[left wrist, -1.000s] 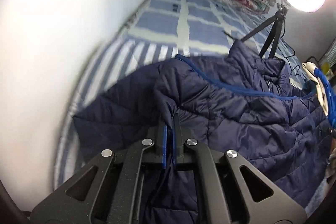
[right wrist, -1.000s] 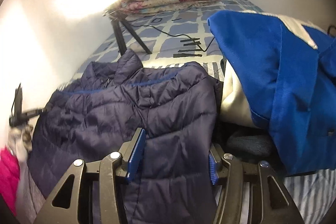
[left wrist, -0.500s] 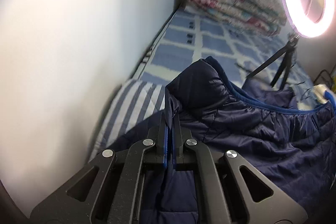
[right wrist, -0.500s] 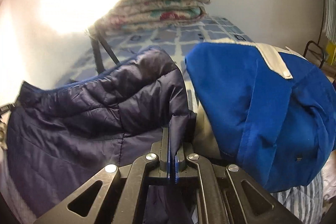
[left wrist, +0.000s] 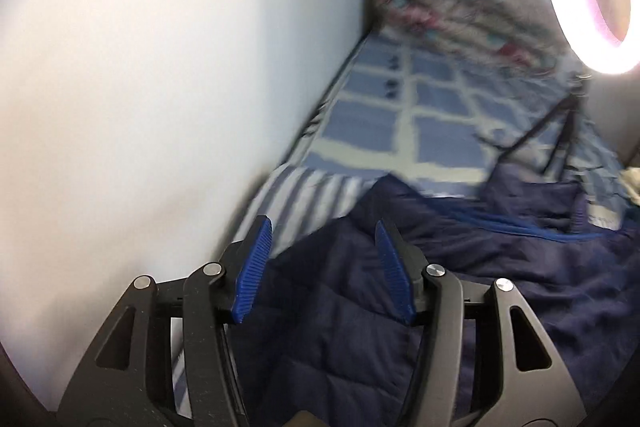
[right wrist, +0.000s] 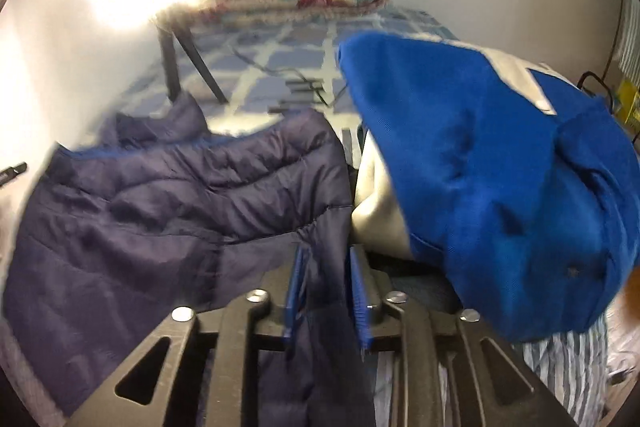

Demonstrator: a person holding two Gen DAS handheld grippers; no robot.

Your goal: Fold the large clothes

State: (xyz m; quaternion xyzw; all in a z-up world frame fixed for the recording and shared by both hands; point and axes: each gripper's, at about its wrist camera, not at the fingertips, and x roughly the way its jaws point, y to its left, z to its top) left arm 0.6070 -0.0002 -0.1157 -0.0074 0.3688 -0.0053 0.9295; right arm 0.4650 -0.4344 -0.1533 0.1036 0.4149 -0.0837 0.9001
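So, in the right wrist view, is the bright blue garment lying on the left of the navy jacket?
No, the bright blue garment lies to the right of the navy jacket.

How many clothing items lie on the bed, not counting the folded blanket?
2 clearly: a navy puffer jacket spread at the near end of the bed, and a bright blue garment heaped beside it on the right. Pale and dark fabric under the blue heap may be more items.

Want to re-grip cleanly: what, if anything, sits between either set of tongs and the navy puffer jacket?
Nothing visible does. The navy puffer jacket lies directly between the opening pads of the left tongs, and its edge runs between the opening pads of the right tongs. The blue garment sits beside it, not in between.
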